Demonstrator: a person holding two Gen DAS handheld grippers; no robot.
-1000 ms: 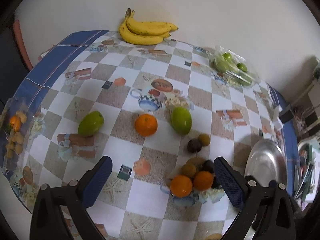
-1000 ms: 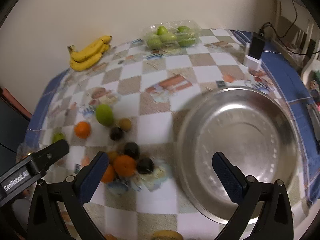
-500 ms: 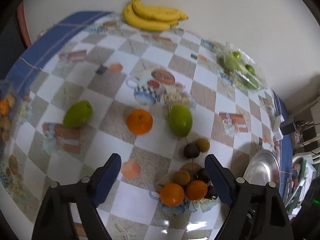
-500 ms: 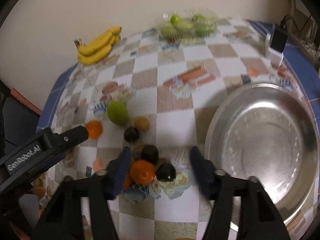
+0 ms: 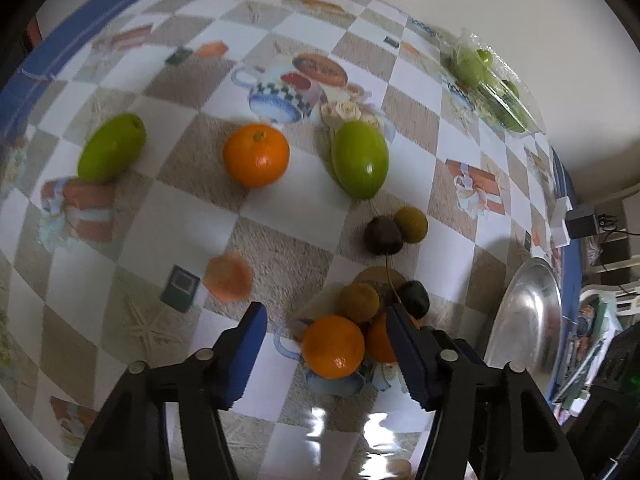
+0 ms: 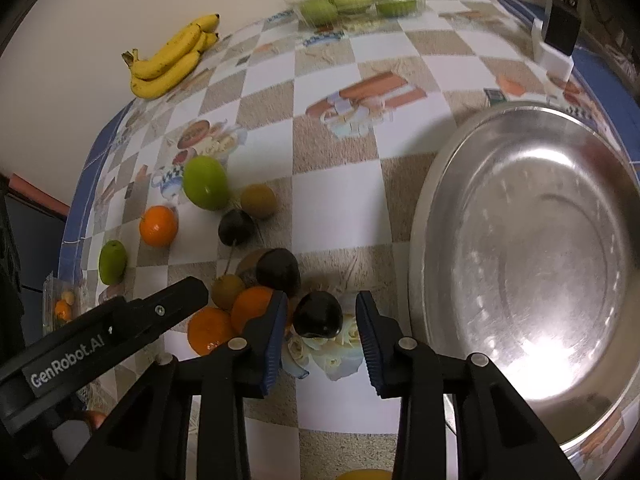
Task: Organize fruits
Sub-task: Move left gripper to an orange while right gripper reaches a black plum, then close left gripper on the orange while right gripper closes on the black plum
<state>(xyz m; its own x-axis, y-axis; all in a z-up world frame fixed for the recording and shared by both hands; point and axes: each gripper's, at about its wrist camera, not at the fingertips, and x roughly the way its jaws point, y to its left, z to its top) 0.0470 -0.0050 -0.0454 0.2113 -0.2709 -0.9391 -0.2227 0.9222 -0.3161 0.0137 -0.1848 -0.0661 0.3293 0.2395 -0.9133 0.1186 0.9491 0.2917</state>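
Left of the steel bowl (image 6: 520, 248), an orange (image 5: 333, 346) is framed by the left gripper (image 5: 326, 354), whose jaws have just been closing without touching it. Nearer the bowl, a dark plum (image 6: 318, 314) is bracketed by the right gripper (image 6: 322, 336), likewise closing, gaps visible.

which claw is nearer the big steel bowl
Right. The right claw sits just beside the steel bowl, straddling a dark fruit. The left claw is farther off, around an orange.
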